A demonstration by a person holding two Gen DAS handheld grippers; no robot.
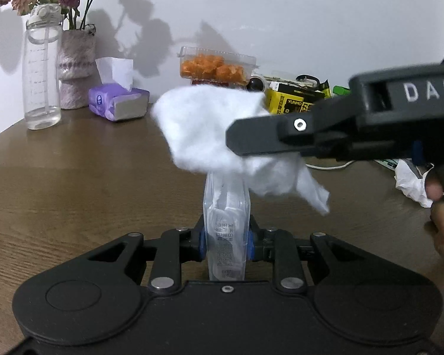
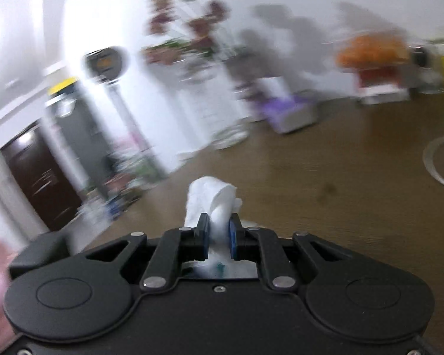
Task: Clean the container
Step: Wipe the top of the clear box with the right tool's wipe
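- Your right gripper [image 2: 219, 230] is clamped on a wad of white tissue [image 1: 210, 130], which billows ahead of its fingers.
- Your left gripper [image 1: 226, 242] is closed on the clear container [image 1: 225, 224], held on edge, its long axis running straight away from you.
- The tissue hangs just above the container's far end, coming in from your right; whether they touch is unclear.
- Judged next: wipe along that axis.
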